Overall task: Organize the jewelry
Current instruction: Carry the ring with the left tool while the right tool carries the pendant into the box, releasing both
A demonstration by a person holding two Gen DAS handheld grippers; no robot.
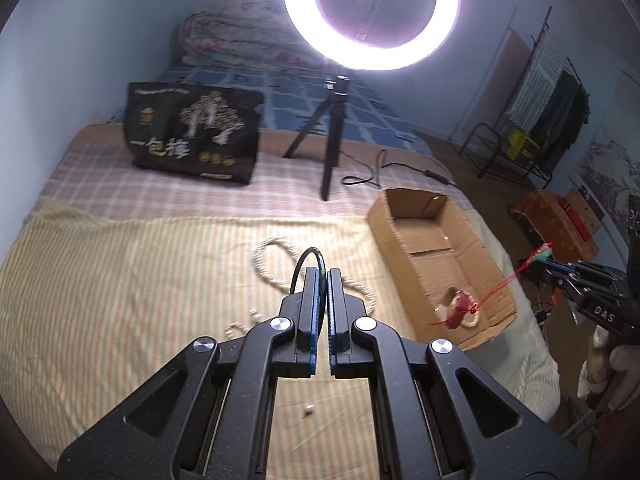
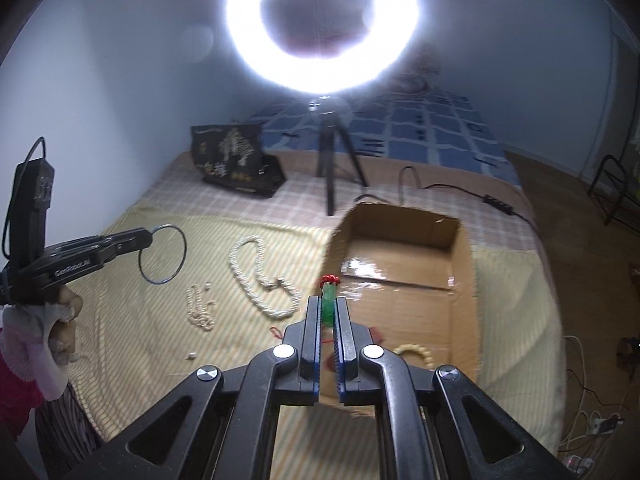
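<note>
Holding jewelry above a bed [image 2: 132, 288] in both grippers. Left gripper [image 1: 322, 270] jaws pinching a thin dark bangle [image 2: 163, 254] by its rim, hoop standing past the tips. Right gripper [image 2: 329, 300] jaws pinching a green pendant [image 2: 328, 306], its red cord [image 1: 496, 286] trailing. Cardboard box [image 2: 464, 280] lying open just ahead of the right jaws, probably the nearer drop; white bead necklace [image 2: 256, 276] on the bed between both

Home bedroom: bed [image 1: 120, 280] with folded quilt [image 1: 232, 40], clothes rack [image 1: 556, 92], ring light [image 1: 370, 16] on tripod.
</note>
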